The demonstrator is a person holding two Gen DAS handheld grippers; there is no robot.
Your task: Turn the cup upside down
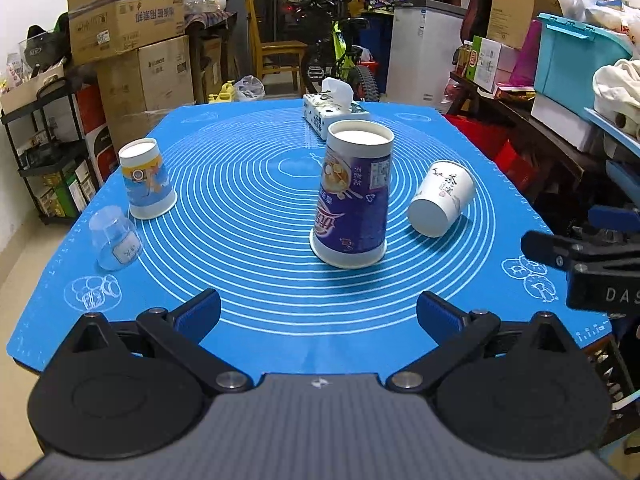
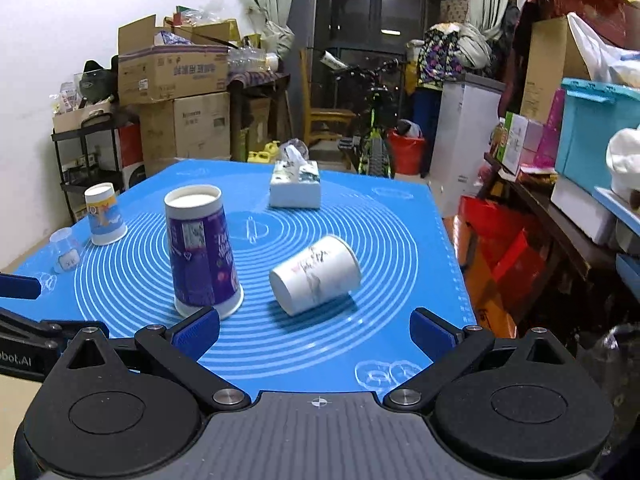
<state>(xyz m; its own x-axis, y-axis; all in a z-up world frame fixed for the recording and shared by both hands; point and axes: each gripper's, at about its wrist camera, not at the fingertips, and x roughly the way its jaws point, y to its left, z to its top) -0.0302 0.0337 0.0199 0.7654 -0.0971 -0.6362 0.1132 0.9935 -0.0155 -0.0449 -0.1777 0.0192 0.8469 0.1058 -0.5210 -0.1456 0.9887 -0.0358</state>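
A tall purple paper cup stands upside down on the blue mat. A white paper cup with black calligraphy lies on its side to its right, base toward me. A blue-and-yellow paper cup stands upside down at the left, and a clear plastic cup stands upside down nearer the edge. My left gripper is open and empty, in front of the purple cup. My right gripper is open and empty, just in front of the white cup.
A tissue box sits at the mat's far end. The right gripper's body shows at the right edge of the left wrist view. Cardboard boxes, a bicycle and shelves with bins surround the table.
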